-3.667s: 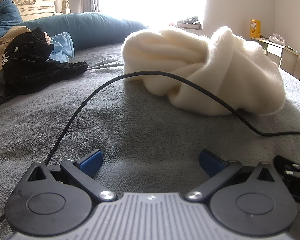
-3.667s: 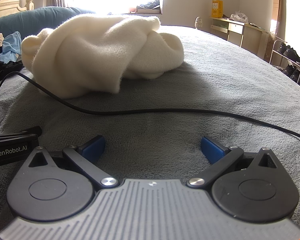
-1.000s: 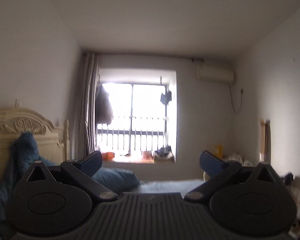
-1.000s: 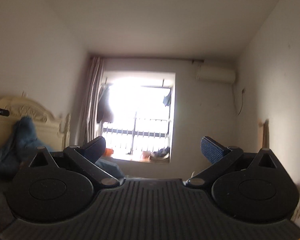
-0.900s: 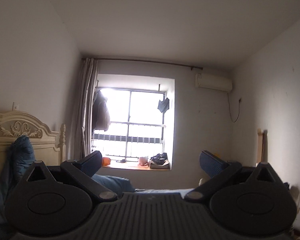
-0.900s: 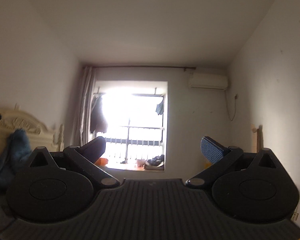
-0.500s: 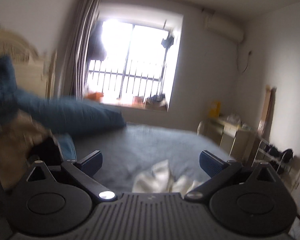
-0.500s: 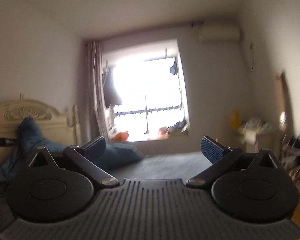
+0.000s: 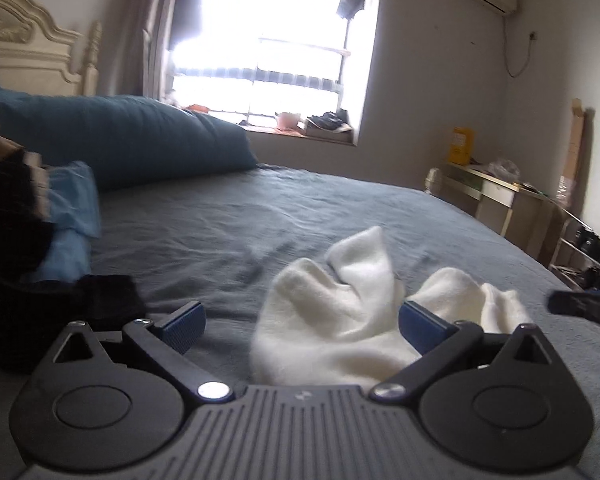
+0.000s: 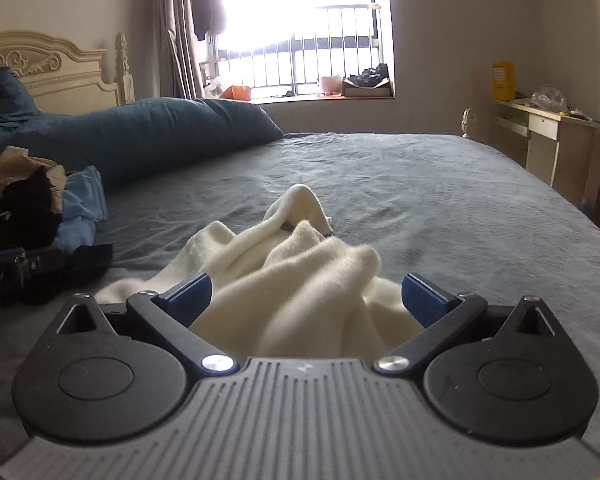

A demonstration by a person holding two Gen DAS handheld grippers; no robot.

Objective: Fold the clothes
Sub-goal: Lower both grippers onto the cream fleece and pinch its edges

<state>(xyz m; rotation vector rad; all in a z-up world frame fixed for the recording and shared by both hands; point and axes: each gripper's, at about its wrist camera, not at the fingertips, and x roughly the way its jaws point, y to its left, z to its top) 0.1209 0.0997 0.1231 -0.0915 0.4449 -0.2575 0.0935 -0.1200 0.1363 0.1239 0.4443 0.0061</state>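
A crumpled cream fleece garment (image 9: 352, 312) lies bunched on the grey bed (image 9: 260, 216). My left gripper (image 9: 302, 322) is open and empty, held above the bed just short of the garment. In the right wrist view the same garment (image 10: 296, 276) fills the space between the blue pads. My right gripper (image 10: 306, 292) is open and empty, right over the garment's near edge. The tip of the right gripper (image 9: 580, 304) shows at the right edge of the left wrist view. The left gripper's body (image 10: 16, 268) shows at the left of the right wrist view.
A pile of black, tan and light blue clothes (image 10: 36, 216) lies at the bed's left side. A long dark blue pillow (image 10: 148, 136) lies against the cream headboard (image 10: 52, 68). A desk (image 10: 548, 140) and shoe rack stand right of the bed. The window (image 10: 300, 40) is behind.
Both grippers have tilted down from facing the ceiling and window to facing the bed, and now hover low over the cream garment. Both stay open.
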